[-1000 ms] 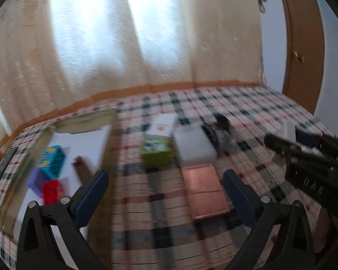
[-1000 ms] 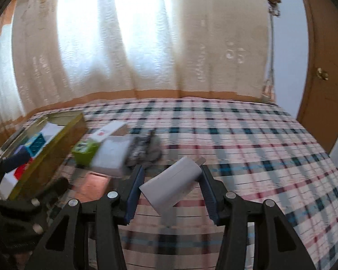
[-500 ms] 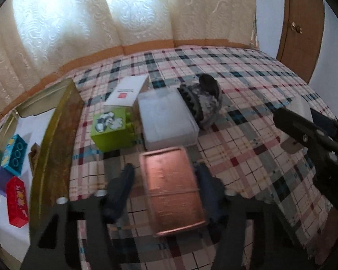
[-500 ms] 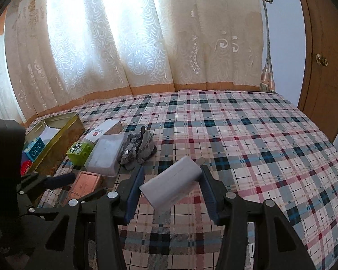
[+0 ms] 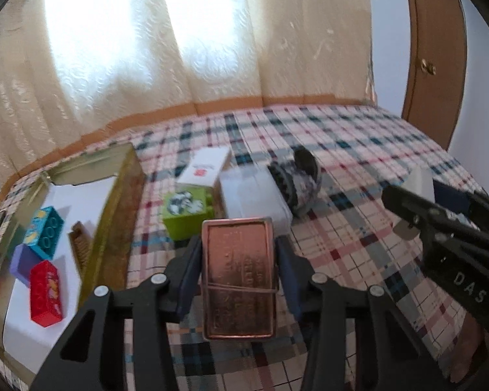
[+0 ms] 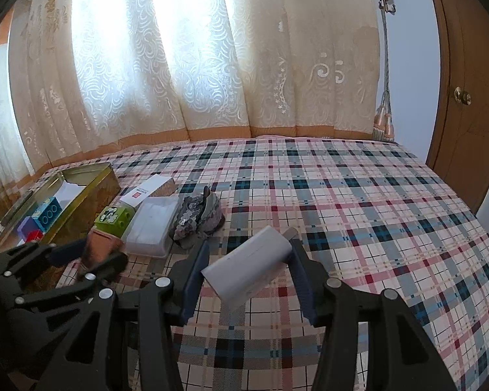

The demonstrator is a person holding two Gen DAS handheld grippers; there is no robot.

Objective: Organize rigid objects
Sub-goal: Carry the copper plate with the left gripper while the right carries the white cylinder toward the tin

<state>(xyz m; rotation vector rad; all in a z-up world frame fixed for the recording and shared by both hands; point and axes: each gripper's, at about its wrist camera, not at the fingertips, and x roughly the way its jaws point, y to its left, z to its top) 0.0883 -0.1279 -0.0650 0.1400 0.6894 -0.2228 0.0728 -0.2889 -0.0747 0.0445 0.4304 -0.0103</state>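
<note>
Bed's plaid cover (image 5: 358, 169) carries a gold tin (image 5: 114, 215) left of the copper case (image 5: 238, 277), which lies lengthwise between the left fingers (image 5: 189, 280), these having just closed onto it; right fingers (image 6: 192, 280) clamp a white block (image 6: 247, 264).

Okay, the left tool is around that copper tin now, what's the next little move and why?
Probably lift the copper tin straight up. The left tool has just been closing, its pads now hug both long sides, and the gold box with blocks sits beside it, a likely drop spot.

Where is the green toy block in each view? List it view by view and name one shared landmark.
Left wrist: green toy block sits centre-left, just beyond the copper tin.
Right wrist: green toy block lies at the left, beside the gold tin box.
Shared landmark: clear plastic box right of the block.
</note>
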